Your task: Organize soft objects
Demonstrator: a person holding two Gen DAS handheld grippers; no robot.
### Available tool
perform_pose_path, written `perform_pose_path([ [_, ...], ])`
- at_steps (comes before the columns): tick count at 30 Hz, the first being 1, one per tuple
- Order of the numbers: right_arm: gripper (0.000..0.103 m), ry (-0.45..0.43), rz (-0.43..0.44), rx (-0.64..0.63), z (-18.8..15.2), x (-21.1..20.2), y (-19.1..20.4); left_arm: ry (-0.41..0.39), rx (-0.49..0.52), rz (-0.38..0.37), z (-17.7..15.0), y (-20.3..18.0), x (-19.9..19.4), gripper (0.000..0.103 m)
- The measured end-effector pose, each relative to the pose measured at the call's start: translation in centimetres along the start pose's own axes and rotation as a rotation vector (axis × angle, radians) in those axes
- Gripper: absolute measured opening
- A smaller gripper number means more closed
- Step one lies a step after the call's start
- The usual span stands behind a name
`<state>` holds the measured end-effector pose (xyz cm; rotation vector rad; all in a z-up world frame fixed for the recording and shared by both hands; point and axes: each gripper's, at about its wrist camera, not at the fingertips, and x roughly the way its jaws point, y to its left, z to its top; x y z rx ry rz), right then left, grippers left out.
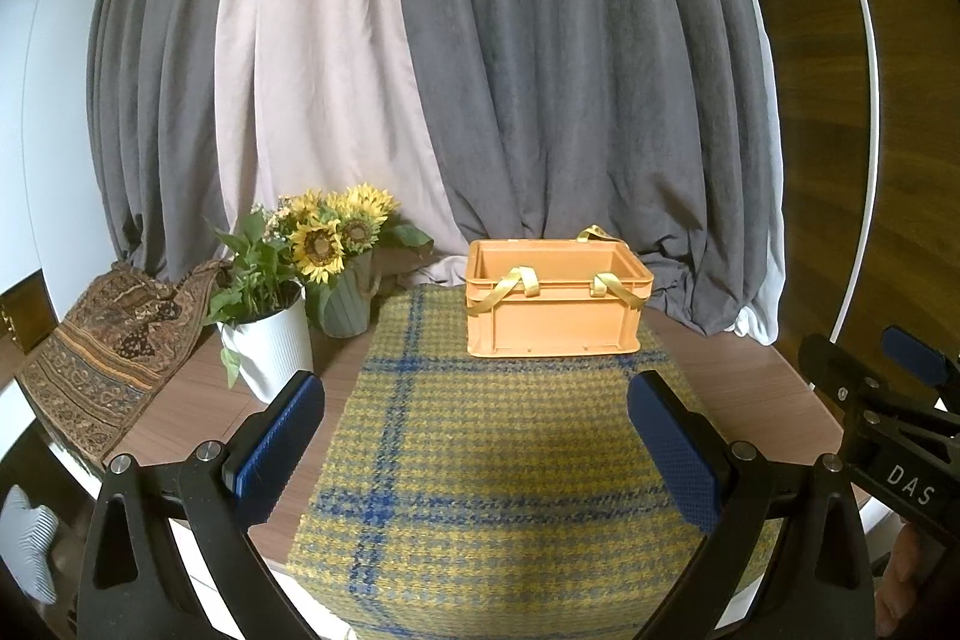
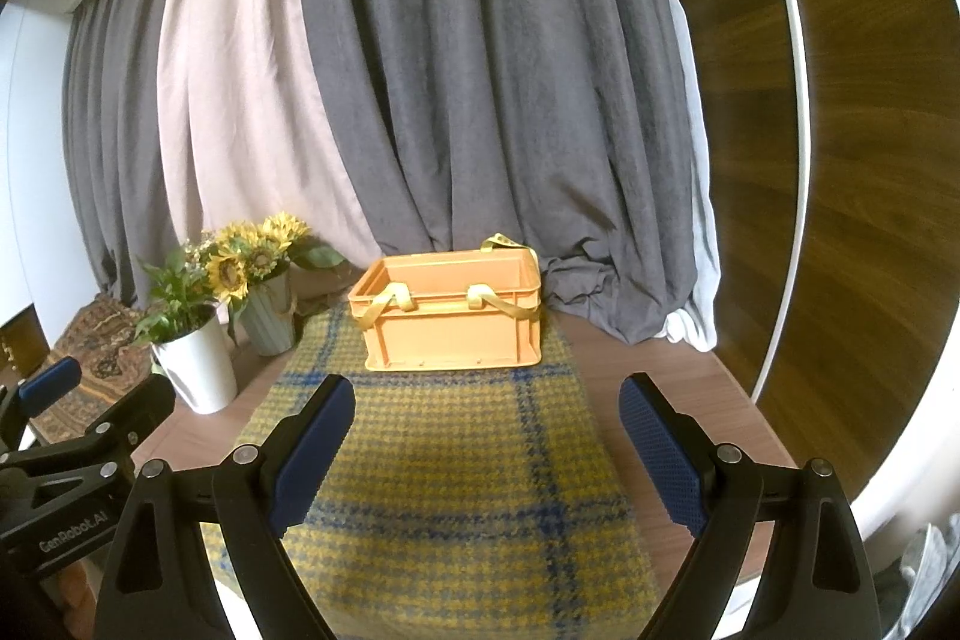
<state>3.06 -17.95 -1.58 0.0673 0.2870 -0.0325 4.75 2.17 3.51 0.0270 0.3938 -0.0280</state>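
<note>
An orange plastic crate [image 1: 555, 304] [image 2: 453, 310] with yellow ribbon handles stands at the far end of a yellow and blue checked cloth [image 1: 498, 460] [image 2: 438, 484] on the wooden table. Its inside is hidden from here. My left gripper [image 1: 477, 400] is open and empty, held above the near part of the cloth. My right gripper [image 2: 486, 406] is open and empty, also above the cloth, short of the crate. The right gripper also shows at the right edge of the left wrist view [image 1: 870, 388]; the left gripper shows at the left edge of the right wrist view [image 2: 90, 400].
A white pot with a green plant [image 1: 267, 340] [image 2: 195, 358] and a green vase of sunflowers [image 1: 345, 304] [image 2: 270, 316] stand left of the crate. A brown patterned fabric [image 1: 114, 340] [image 2: 90, 346] lies at the table's left. Grey and pale curtains [image 1: 540, 70] hang behind.
</note>
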Motion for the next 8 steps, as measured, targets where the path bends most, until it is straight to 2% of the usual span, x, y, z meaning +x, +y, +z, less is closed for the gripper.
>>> perform_pose_path([
  [8,0.091,-0.001,-0.005,0.005,-0.34,-0.06,-0.08,0.001,0.0,-0.001,0.04,-0.24,0.0,0.103],
])
